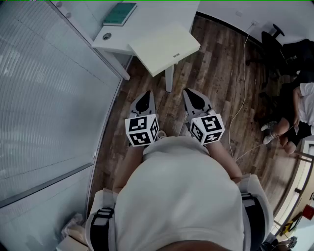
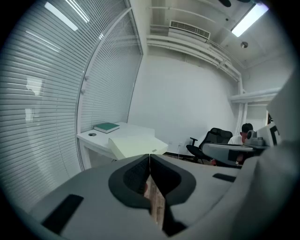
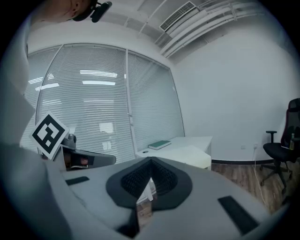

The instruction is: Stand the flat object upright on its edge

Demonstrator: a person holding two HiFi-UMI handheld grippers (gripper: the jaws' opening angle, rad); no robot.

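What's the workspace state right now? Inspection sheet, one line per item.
Surface: white desk, standing on a wood floor.
Job's things: green book lies flat on the desk, untouched; not yet on edge.
Clutter: pale flat slab overhanging the desk corner; round grommet.
Grippers: left claw shut, empty; right claw shut, empty; both short of the desk.
Cables: white cable trailing across the floor.
Surroundings: glass wall with blinds; office chair; seated person at right.
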